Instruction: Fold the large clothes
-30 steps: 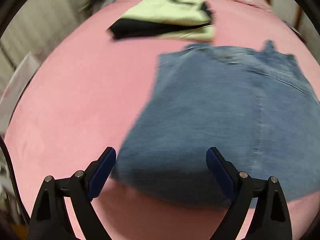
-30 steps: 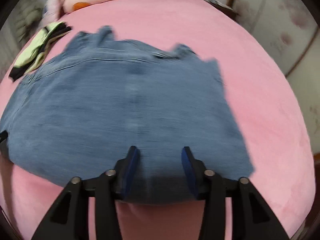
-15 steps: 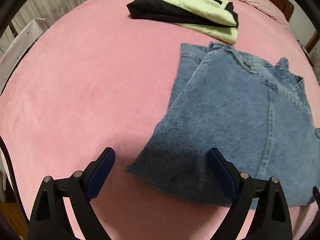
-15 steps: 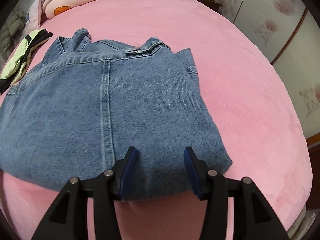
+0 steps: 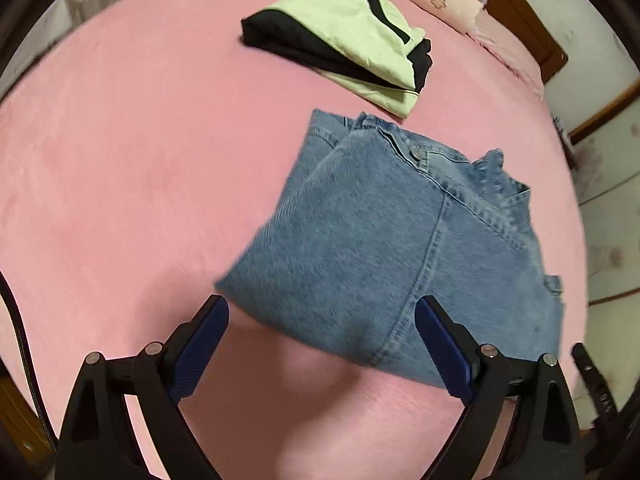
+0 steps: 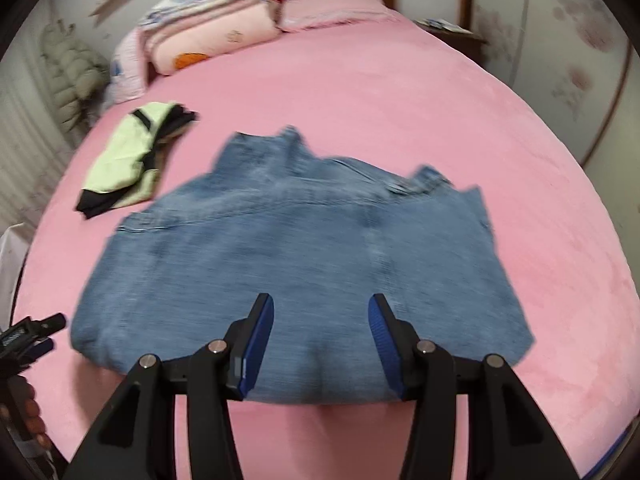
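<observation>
Your left hand-held gripper (image 5: 320, 344) hangs released over the near edge of the folded denim jacket (image 5: 400, 248), its blue pads (image 5: 200, 344) spread wide with nothing between them. Half a second ago it sat closer in and the denim filled more of the lower right of its view; now you have drawn it back and up, so the whole folded bundle shows, with bare pink bed (image 5: 120, 160) on the left and in front. Your right hand-held gripper (image 6: 320, 344) is also released, pads apart over the near hem of the denim jacket (image 6: 300, 248), gripping nothing. Compared with the earlier frame you have lifted and pulled it away as well: the jacket looks smaller, more of the bed (image 6: 440, 100) shows beyond it, and the view is blurred by motion. The gap between its pads is slightly wider than before.

The jacket lies folded flat near the middle of the bed, collar end away from you. A folded pale green and black garment (image 5: 352, 48) rests on the bed beyond it, close to its far left corner but apart. Stacked pink bedding (image 6: 208, 36) sits at the head of the bed. Your left gripper's tip shows at the left edge of the right view
</observation>
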Demonstrator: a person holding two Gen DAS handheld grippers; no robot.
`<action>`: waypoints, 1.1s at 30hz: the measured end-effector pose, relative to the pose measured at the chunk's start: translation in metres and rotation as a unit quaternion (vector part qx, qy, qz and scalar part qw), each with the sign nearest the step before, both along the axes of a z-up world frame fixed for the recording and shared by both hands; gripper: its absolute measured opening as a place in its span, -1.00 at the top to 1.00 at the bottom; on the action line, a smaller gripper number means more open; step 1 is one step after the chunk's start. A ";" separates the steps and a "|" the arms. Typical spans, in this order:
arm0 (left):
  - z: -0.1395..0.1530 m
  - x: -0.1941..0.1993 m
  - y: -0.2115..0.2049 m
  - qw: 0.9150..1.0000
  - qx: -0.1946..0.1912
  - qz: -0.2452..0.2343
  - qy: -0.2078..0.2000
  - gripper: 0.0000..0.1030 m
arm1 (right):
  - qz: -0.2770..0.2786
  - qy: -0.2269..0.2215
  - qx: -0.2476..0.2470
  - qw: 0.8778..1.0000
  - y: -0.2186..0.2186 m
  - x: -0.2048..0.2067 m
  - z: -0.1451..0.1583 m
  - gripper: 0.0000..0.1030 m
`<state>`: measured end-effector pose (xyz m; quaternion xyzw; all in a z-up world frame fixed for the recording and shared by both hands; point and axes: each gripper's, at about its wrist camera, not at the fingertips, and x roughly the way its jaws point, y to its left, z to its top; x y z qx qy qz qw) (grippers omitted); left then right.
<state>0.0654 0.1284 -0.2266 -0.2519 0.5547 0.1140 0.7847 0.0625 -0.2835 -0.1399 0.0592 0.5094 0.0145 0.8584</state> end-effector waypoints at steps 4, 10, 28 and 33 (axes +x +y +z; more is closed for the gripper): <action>-0.024 -0.015 0.003 0.999 -0.048 0.018 -0.012 -0.82 | 0.033 -0.005 0.006 0.999 0.030 -0.004 0.001 0.04; -0.080 -0.031 0.015 0.989 -0.122 0.062 -0.048 -0.75 | 0.055 0.026 0.017 0.998 0.053 -0.007 -0.020 0.04; -0.102 0.056 0.028 0.975 -0.119 0.002 -0.186 0.64 | 0.073 0.038 -0.022 0.996 0.080 -0.020 -0.057 0.04; -0.055 0.060 0.016 0.974 -0.107 -0.036 -0.196 0.77 | 0.052 0.026 -0.030 0.998 0.076 -0.020 -0.045 0.04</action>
